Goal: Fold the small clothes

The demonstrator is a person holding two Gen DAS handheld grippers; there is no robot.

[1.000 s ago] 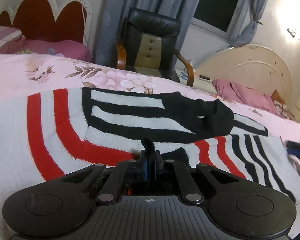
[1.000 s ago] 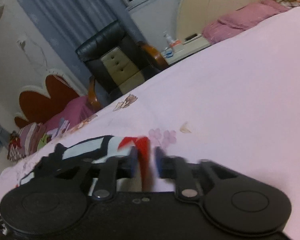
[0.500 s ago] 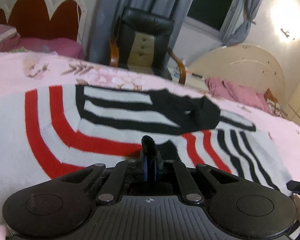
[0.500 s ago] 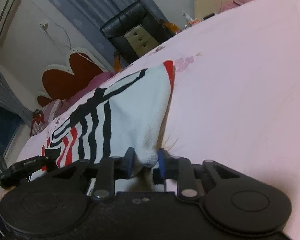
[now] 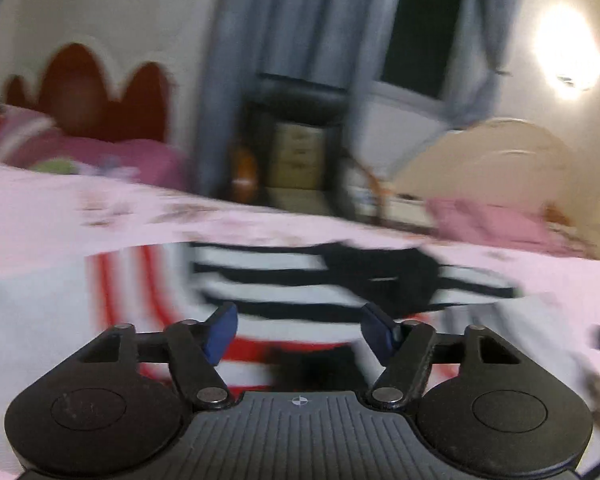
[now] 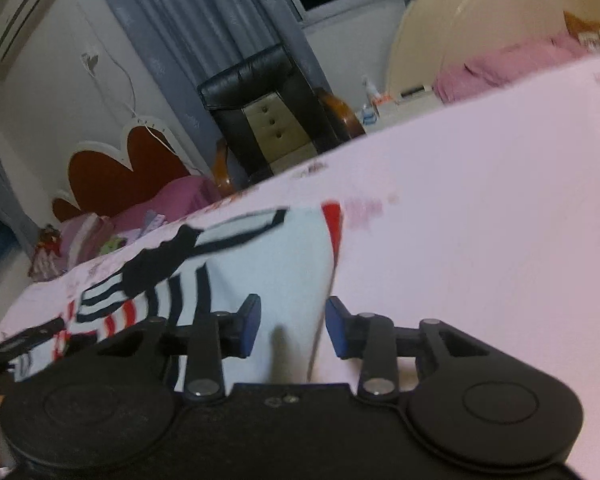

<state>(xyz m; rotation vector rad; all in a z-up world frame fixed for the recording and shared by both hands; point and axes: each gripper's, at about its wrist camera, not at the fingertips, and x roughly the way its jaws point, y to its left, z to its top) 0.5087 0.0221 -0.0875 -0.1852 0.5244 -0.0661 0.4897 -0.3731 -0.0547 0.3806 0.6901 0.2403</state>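
Note:
A small white sweater (image 5: pixel 276 292) with red and black stripes lies folded on the pink bedspread (image 5: pixel 60 216). My left gripper (image 5: pixel 298 330) is open and empty just above its near edge; this view is blurred. In the right wrist view the same sweater (image 6: pixel 276 264) lies flat, its right edge running between my open right gripper (image 6: pixel 292 324) fingers, which hold nothing. The left gripper's tip (image 6: pixel 20 340) shows at the far left of that view.
A black leather armchair (image 6: pixel 268 108) stands past the bed's far edge, by grey curtains (image 6: pixel 204 32). A red headboard (image 6: pixel 120 172) and pink pillows (image 6: pixel 180 200) are at the left. A second bed with pink bedding (image 6: pixel 512 64) is at the right.
Both grippers have opened and let go of the sweater's edge. The sweater now lies flat on the bed. Both grippers have pulled back slightly.

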